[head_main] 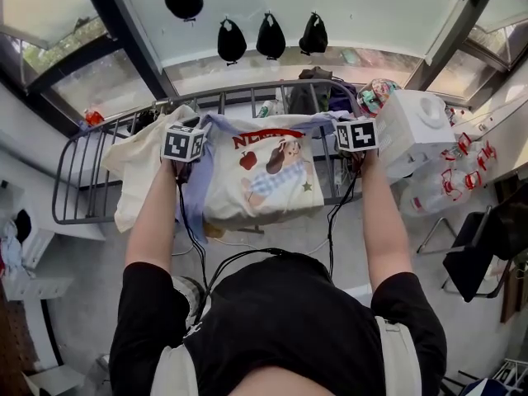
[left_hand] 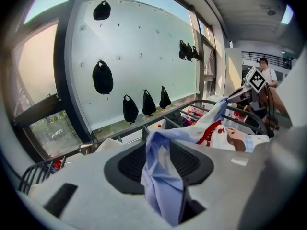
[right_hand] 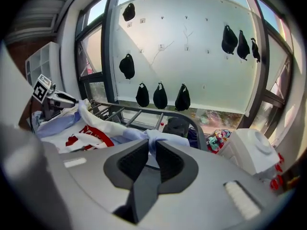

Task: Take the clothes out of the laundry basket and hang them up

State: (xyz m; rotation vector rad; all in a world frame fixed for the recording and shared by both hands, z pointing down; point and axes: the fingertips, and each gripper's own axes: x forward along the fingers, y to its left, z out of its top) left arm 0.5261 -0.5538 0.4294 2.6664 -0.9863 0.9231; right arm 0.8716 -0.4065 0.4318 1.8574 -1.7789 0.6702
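Cream printed shirt [head_main: 262, 176] draped over drying rack [head_main: 247, 91] near rail, width along rail. Left gripper [left_hand: 163, 164] at left corner: jaws apart, blue hem loose between. Right gripper [right_hand: 150, 150] at right corner: jaws nearly together, pinching hem.

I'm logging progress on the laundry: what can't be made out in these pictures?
Laundry basket: in no view; the person's black-shirted torso fills the head view's bottom.
Red lettering on the cream cartoon-print T-shirt: head view, cut off by its fold over the grey metal drying rack.
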